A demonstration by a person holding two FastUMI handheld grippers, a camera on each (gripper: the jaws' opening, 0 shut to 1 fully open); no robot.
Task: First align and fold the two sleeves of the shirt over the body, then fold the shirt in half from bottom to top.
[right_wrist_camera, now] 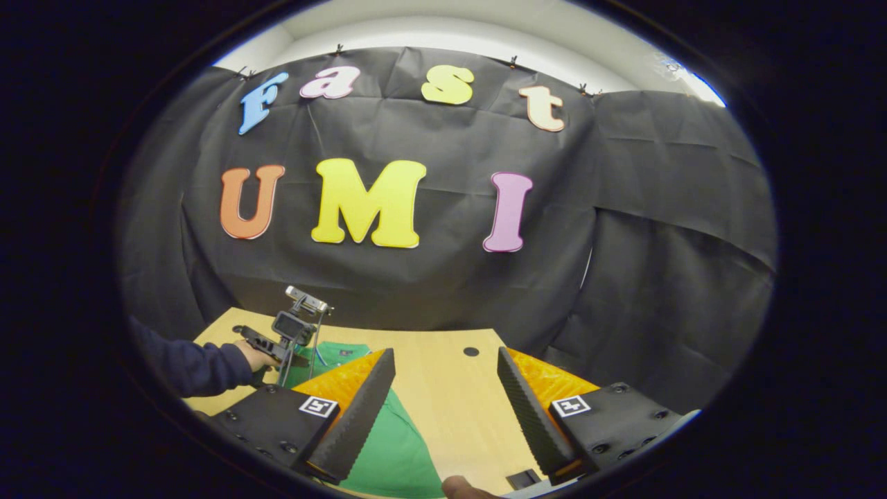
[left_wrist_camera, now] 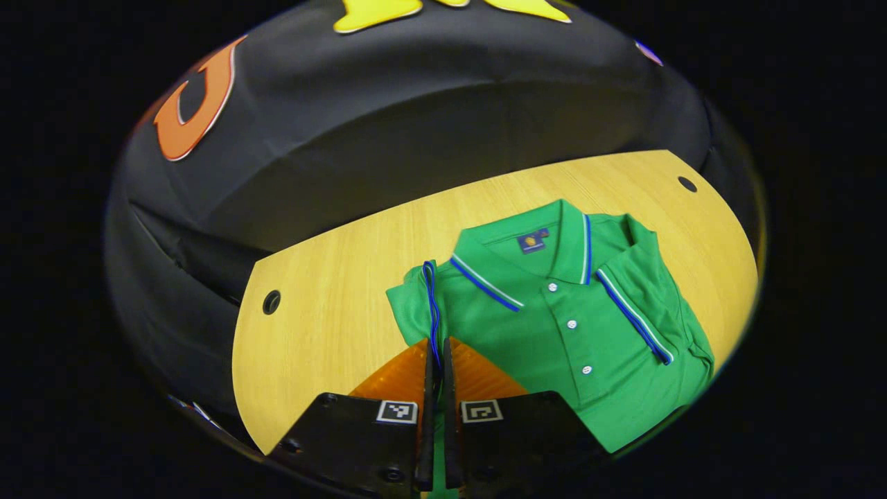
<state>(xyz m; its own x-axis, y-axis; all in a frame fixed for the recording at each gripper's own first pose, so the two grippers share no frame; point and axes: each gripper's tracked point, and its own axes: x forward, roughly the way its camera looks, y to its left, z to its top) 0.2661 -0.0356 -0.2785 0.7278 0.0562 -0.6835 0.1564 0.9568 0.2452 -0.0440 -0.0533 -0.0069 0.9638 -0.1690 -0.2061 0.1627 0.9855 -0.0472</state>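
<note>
A green polo shirt lies face up on the wooden table, collar toward the wall. One sleeve is folded over the body on the right of the left gripper view. My left gripper is shut on the other sleeve's blue-striped cuff, which stands up on edge between the fingers. In the right gripper view, my right gripper hangs open above the table, with part of the shirt under its left finger and nothing between the fingers.
A hand in a dark blue sleeve holds the left gripper at the left of the right gripper view. The table has round holes near its far corners. Black cloth walls it in behind.
</note>
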